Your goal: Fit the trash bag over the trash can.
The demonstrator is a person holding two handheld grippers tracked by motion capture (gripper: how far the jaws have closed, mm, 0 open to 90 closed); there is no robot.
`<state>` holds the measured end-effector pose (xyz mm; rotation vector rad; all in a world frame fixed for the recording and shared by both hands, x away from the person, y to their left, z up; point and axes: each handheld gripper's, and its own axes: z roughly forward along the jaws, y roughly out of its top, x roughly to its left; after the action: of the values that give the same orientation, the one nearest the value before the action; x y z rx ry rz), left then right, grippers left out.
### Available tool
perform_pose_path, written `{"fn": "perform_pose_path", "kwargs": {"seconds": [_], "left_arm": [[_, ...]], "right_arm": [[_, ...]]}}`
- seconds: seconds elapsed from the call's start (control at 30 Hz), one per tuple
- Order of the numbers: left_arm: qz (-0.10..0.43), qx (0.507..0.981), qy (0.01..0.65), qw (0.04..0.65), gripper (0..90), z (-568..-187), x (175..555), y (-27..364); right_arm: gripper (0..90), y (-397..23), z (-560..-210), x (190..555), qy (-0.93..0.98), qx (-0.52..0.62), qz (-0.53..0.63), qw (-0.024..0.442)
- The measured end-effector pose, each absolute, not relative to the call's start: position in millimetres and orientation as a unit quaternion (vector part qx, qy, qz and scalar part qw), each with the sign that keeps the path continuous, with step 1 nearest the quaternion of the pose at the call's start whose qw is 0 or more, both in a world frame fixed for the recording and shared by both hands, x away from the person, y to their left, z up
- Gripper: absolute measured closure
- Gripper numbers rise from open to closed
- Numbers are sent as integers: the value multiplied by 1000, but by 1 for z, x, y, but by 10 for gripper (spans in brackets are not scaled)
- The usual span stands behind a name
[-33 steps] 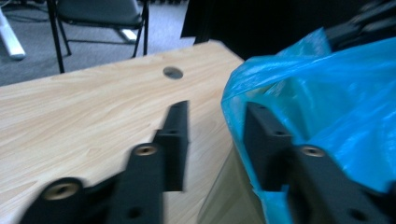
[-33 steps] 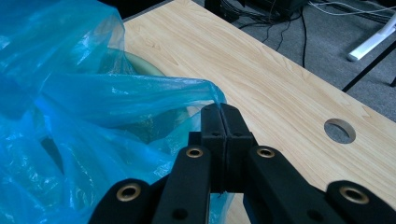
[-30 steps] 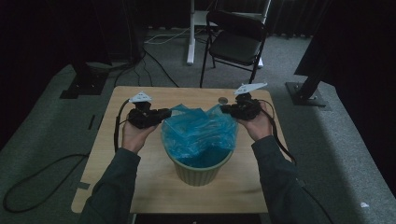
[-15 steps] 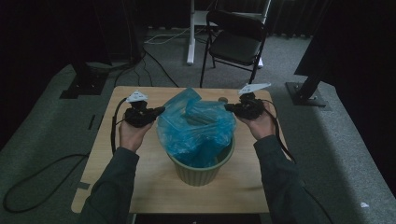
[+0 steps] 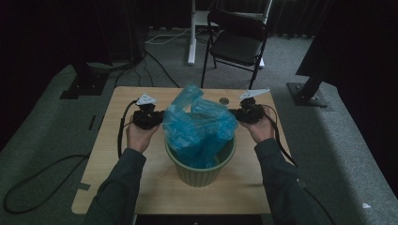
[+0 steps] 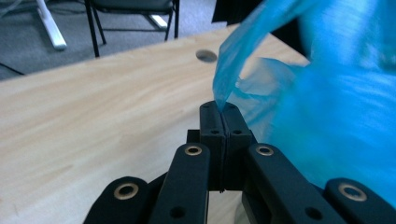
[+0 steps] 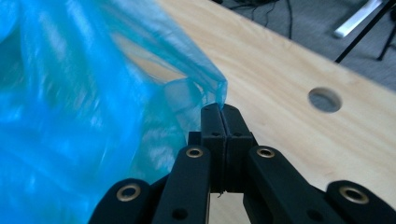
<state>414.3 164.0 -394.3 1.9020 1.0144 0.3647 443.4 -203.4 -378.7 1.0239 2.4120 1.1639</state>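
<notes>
A thin, crinkled, translucent blue bag (image 5: 199, 129) is pulled up out of the green bin (image 5: 199, 168), pinched by the clenched left gripper (image 6: 223, 108) and right gripper (image 7: 220, 109).

A light wooden table (image 5: 117, 154) with rounded corners stands on grey carpet (image 5: 42, 154), and a small round hole (image 5: 224, 101) is cut through its top near the far edge. Beyond the table stands a black folding chair (image 5: 237, 44) with a dark seat, angled slightly to one side. Just to the left of the chair rises a white post (image 5: 191, 33) on a white foot. Dark cables (image 5: 28, 187) trail across the carpet at the left and behind the table. A dark stand base (image 5: 307, 93) sits on the floor at the right, another (image 5: 82, 86) at the left. Dark curtains (image 5: 300, 14) hang at the back.
</notes>
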Motion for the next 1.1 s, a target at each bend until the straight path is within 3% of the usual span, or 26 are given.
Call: {"fn": "perform_pose_path", "kwargs": {"seconds": [0.33, 0.5, 1.1], "left_arm": [[118, 771, 408, 474, 827, -408, 399, 170], [121, 760, 411, 488, 743, -402, 389, 180], [147, 730, 408, 528, 630, -371, 371, 201]], "right_arm": [[861, -216, -390, 424, 841, 343, 406, 106], [829, -220, -384, 414, 841, 331, 414, 106], [850, -214, -382, 414, 844, 321, 416, 107]]}}
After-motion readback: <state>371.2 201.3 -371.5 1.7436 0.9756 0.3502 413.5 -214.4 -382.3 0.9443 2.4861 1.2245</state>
